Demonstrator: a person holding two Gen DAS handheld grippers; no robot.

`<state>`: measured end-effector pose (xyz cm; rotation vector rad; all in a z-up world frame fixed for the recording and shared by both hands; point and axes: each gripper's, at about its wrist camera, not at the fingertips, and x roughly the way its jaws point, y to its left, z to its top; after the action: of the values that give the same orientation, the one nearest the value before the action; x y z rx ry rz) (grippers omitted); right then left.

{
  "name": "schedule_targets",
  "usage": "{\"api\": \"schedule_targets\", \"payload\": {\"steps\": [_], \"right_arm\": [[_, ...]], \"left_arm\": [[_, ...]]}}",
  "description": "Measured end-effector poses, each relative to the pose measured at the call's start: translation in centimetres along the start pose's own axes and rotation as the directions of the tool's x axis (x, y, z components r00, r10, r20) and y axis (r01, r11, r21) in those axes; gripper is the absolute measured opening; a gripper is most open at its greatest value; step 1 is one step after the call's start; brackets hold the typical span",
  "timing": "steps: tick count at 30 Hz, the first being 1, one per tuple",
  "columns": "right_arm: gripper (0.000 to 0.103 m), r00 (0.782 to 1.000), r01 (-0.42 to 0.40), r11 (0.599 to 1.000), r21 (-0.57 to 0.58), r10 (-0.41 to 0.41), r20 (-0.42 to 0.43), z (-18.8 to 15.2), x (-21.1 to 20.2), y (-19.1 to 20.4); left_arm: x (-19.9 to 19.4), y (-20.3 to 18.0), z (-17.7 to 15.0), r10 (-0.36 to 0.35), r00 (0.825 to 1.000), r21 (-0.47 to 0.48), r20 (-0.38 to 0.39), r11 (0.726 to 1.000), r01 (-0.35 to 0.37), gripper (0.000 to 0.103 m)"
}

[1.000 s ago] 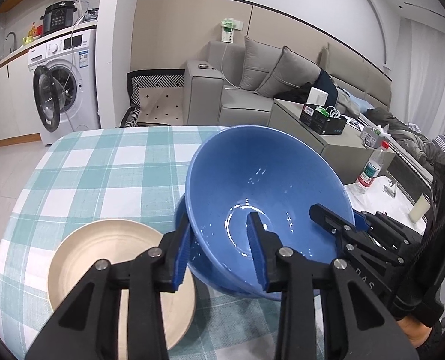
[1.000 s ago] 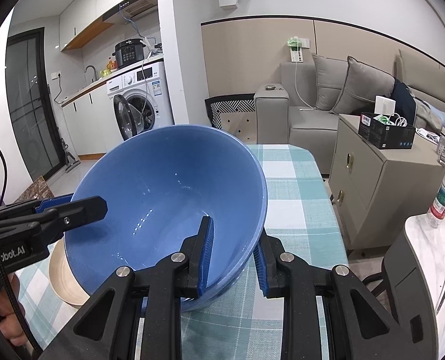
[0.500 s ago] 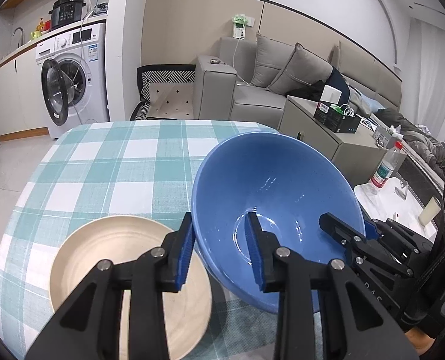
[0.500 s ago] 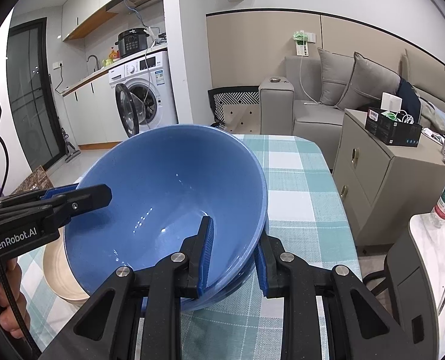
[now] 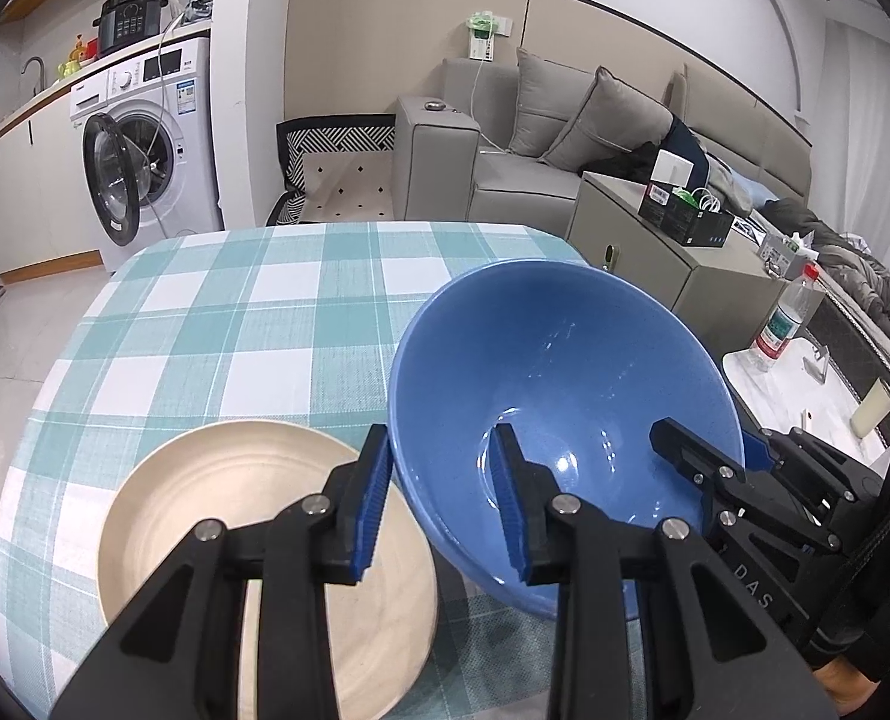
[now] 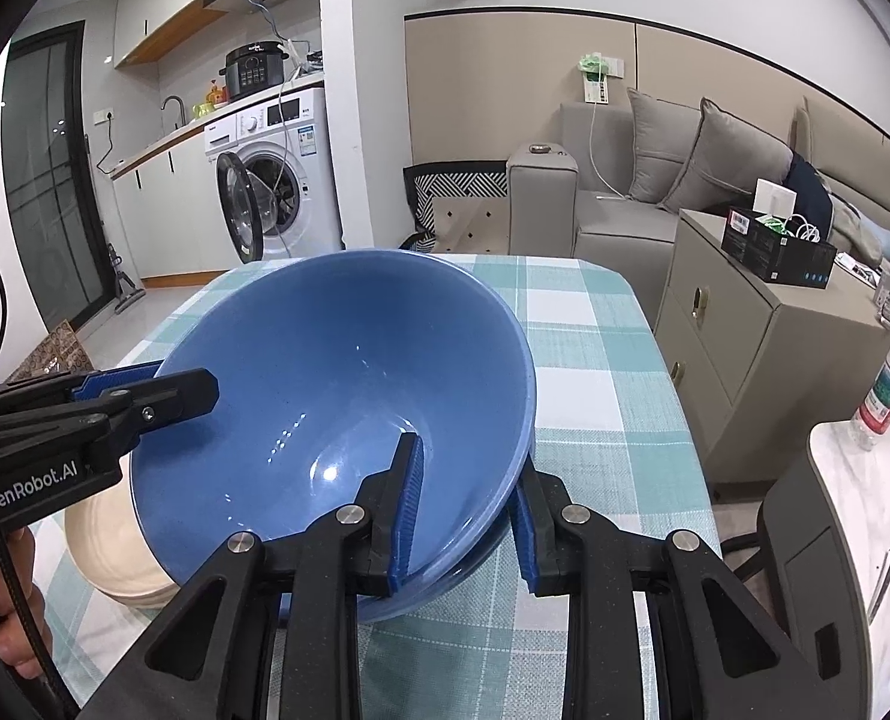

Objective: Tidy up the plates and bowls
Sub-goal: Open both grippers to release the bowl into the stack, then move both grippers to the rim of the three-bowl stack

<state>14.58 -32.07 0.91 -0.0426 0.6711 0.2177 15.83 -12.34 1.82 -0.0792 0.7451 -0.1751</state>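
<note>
A large blue bowl (image 5: 565,372) is held by its rim from both sides, low over the checked table (image 5: 235,324). My left gripper (image 5: 439,504) is shut on the bowl's left wall, one pad inside and one outside. My right gripper (image 6: 466,522) is shut on the bowl's (image 6: 337,372) opposite wall in the same way. Under it a second blue bowl (image 6: 439,591) shows as a darker rim, and the upper bowl sits into it. A cream plate (image 5: 253,540) lies on the cloth just left of the bowls. Each gripper appears in the other's view: right gripper (image 5: 703,456), left gripper (image 6: 145,396).
The table's right edge (image 6: 667,420) runs close to the bowls. Beyond it stand a beige cabinet (image 6: 763,348) and a white side table with a water bottle (image 6: 889,384). A washing machine (image 5: 145,162) and a grey sofa (image 5: 505,168) stand behind. A hand (image 6: 7,618) grips the left tool.
The blue bowl has come down a little with both grippers still on it. The lower blue bowl, seen beside it in the left wrist view earlier, is now hidden there.
</note>
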Motion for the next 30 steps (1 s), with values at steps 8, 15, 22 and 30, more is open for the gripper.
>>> {"api": "schedule_targets", "payload": {"steps": [8,15,22,30], "right_arm": [[0.034,1.000,0.008,1.000,-0.014,-0.008,0.006,-0.2,0.1,0.5],[0.036,1.000,0.003,1.000,-0.014,-0.002,0.007,-0.3,0.1,0.7],[0.051,1.000,-0.003,1.000,-0.006,0.003,0.019,-0.1,-0.3,-0.4],[0.088,0.997,-0.059,0.997,0.053,0.057,0.042,0.2,-1.4,-3.1]], "left_arm": [[0.5,0.3,-0.3,0.003,1.000,-0.007,-0.012,1.000,-0.003,0.032],[0.7,0.3,-0.5,0.004,1.000,0.000,-0.020,1.000,-0.004,0.032],[0.6,0.5,-0.6,0.007,1.000,0.002,-0.029,1.000,-0.006,0.035],[0.1,1.8,-0.9,-0.001,0.999,-0.025,-0.039,1.000,0.000,0.060]]}}
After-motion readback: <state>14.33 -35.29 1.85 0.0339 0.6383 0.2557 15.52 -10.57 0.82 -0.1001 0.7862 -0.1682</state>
